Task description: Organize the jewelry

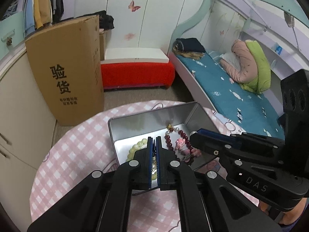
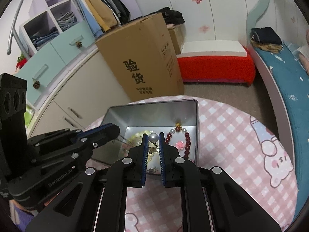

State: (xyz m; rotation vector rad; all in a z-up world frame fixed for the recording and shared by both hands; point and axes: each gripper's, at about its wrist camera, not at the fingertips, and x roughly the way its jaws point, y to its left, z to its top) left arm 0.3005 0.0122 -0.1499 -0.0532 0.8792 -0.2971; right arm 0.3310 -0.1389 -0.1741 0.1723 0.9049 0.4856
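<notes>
My right gripper (image 2: 153, 137) pinched a pearl pendant (image 2: 153, 137) over the tin (image 2: 150, 112); my left gripper (image 1: 154, 141) was clamped on its thin chain. I judged lowering both together best, clear of the red bracelet (image 2: 186, 143).

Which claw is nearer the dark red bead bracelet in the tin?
Right. The right claw, holding a pearl pendant, sits just beside the bracelet; the left claw is over the pale green beads.
</notes>
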